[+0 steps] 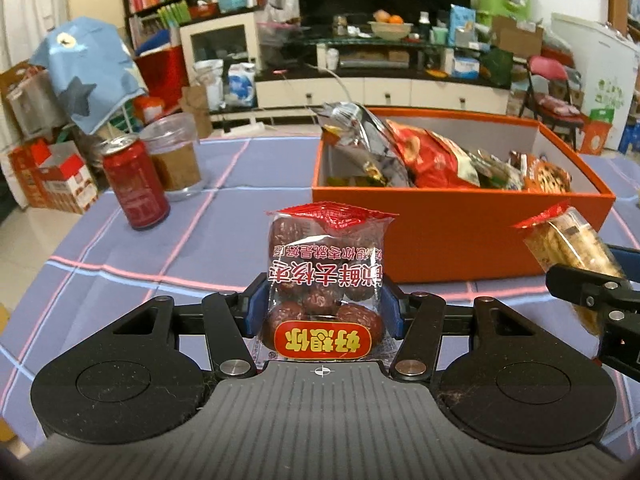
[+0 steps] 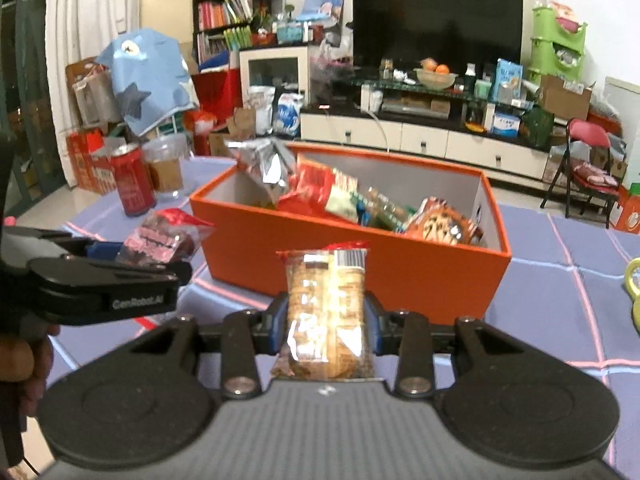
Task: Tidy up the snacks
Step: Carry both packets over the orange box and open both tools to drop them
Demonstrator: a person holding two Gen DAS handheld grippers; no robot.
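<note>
The packet of dried dates (image 1: 325, 280) is standing upright between the blue pads of the left gripper (image 1: 323, 304), which is clamping it across its lower half, clear of the checked tablecloth (image 1: 120, 264). The packet of crackers (image 2: 326, 312) is sitting the same way in the right gripper (image 2: 326, 320), pinched at both sides. Both packets are probably light, with thin, crinkly, slippery film; the dates are likely giving a little under pressure, while the crackers are brittle and could crack if squeezed hard. Holding across the filled body, not the crimped red seal, seems the safer grip. Just beyond them the orange box (image 1: 460, 240) is lying open, already holding several snack bags. A red can (image 1: 134, 184) and a plastic cup (image 1: 176, 156) are standing well to the left.
</note>
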